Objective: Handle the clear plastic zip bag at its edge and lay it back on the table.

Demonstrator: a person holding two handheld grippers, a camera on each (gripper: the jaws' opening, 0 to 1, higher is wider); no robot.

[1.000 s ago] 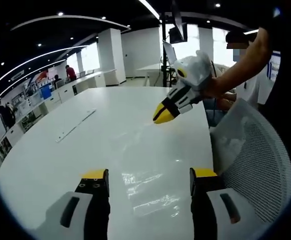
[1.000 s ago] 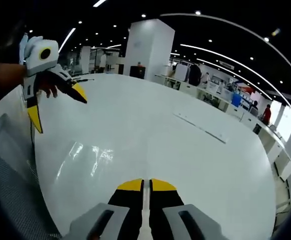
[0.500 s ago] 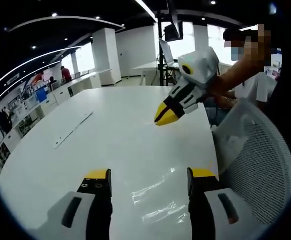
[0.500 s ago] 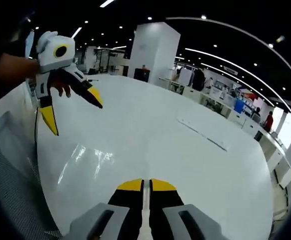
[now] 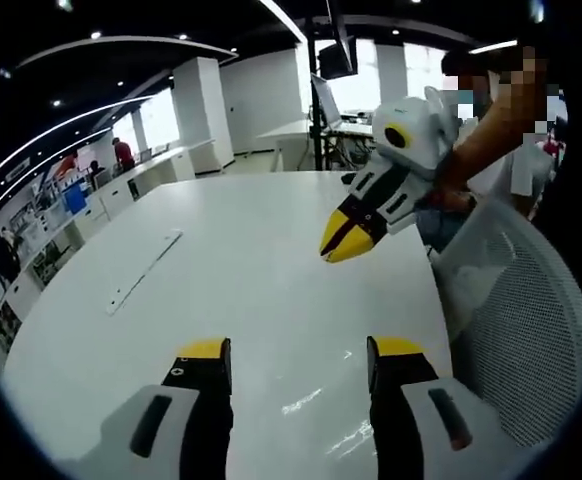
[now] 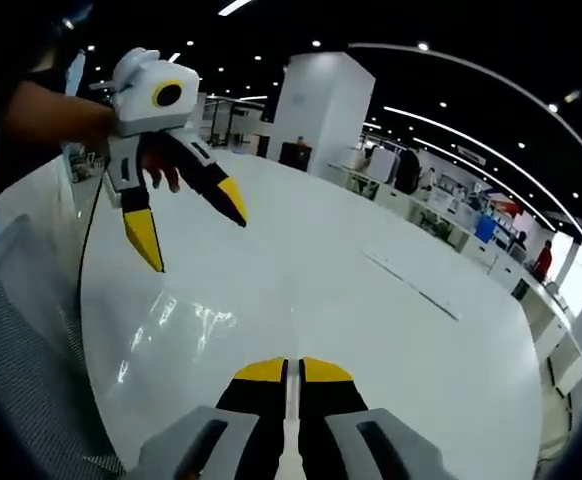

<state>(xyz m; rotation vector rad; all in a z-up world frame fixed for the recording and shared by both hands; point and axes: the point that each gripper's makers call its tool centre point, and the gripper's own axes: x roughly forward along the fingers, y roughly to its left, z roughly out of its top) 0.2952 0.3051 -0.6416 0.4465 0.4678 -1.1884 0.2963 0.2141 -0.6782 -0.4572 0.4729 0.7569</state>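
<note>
A large white table (image 5: pixel 221 270) with a rounded edge is seen stretching away toward 12 o'clock in both views, glossy and reflecting ceiling lights. A grey mesh chair back (image 5: pixel 531 340) is seen at 4 o'clock in the left gripper view and at 8 o'clock in the right gripper view.

In the left gripper view, the left gripper (image 5: pixel 296 360) rises from 6 o'clock, its yellow-tipped jaws set wide apart with nothing between them. The right gripper (image 5: pixel 346 240) is held above the table at 1 o'clock, angled down toward 7 o'clock, its yellow tips pressed together; the forearm behind it reaches in from 2 o'clock.

In the right gripper view, the right gripper's own jaws rise from 6 o'clock, closed tip to tip, with nothing visibly gripped. The left gripper is held aloft at 10 o'clock by a hand (image 6: pixel 156 160), its jaws spread wide and pointing down toward the table.

The clear plastic zip bag (image 6: pixel 176 325) can be made out as glinting creased film lying flat on the table at 8 o'clock, below the left gripper and apart from both.

A thin flat strip (image 5: pixel 143 272) lies on the table at 10 o'clock in the left gripper view.
</note>
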